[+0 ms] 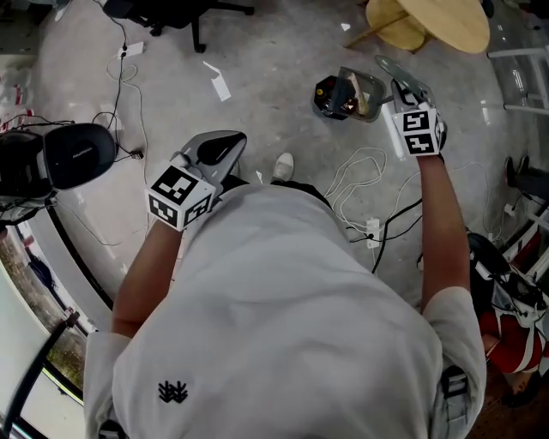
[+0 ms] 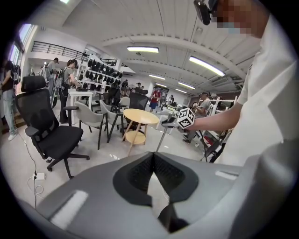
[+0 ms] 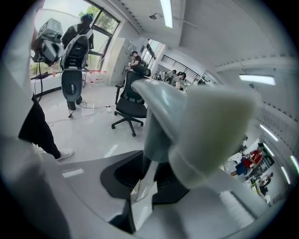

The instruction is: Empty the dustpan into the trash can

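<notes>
My right gripper (image 1: 410,101) is shut on the pale grey-green handle (image 3: 187,116) of the long dustpan; the handle fills the right gripper view. The translucent grey dustpan (image 1: 367,93) sits low near the floor, right beside a small round black bin (image 1: 329,96) with coloured scraps in it. I cannot tell whether the pan touches the bin. In the left gripper view the thin dustpan rod (image 2: 161,136) hangs below the right gripper (image 2: 174,122). My left gripper (image 1: 216,156) is held in front of the person's chest, its jaws together with nothing in them (image 2: 153,161).
A round wooden table (image 1: 442,21) stands just beyond the dustpan. White and black cables (image 1: 360,184) and a power strip (image 1: 373,230) lie on the floor under my right arm. Paper scraps (image 1: 220,86), an office chair base (image 1: 176,15) and a black headrest (image 1: 79,153) are at the left.
</notes>
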The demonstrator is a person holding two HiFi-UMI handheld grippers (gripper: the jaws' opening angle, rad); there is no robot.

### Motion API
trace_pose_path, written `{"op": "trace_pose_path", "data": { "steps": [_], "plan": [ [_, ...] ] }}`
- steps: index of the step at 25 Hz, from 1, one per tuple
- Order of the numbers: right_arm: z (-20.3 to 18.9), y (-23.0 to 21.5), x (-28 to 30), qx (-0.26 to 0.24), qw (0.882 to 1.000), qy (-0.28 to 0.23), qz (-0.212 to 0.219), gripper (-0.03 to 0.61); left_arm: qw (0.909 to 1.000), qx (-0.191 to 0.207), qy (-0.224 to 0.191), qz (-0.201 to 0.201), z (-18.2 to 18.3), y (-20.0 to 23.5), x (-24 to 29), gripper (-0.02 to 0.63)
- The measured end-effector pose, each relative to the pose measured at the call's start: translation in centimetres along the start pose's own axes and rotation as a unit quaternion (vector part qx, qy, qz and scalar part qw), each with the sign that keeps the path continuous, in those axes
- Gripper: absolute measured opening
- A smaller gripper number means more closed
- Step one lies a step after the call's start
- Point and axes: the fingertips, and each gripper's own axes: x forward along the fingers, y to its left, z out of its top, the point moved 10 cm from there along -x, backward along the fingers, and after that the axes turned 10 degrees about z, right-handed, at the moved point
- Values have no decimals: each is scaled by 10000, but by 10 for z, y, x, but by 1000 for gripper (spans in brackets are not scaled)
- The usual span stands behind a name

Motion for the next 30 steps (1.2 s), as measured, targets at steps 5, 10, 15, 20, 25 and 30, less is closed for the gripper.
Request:
{"op": "trace_pose_path", "data": {
  "steps": [5, 10, 15, 20, 25, 30],
  "plan": [
    [-2, 20, 10, -630, 9978, 188, 45, 51, 10000, -9, -13, 10, -1, 2, 1, 55],
    [5, 43, 10, -1451, 9889, 318, 73, 51, 10000, -35, -54, 3, 2, 6, 3, 55],
    [2, 84, 4, -2063, 9779, 318, 104, 52, 9999, -46, -95, -9, -1, 6, 0, 55],
    [4, 125, -11, -2530, 9668, 338, 135, 51, 9999, -33, -103, -36, -5, 2, -12, 55],
    [-1, 159, -15, -2951, 9543, 431, 165, 52, 9999, -35, -132, -78, -9, -2, -13, 55],
    [0, 194, -14, -3396, 9389, 509, 247, 52, 9998, -62, -104, -140, -16, -1, -18, 55]
  ]
}}
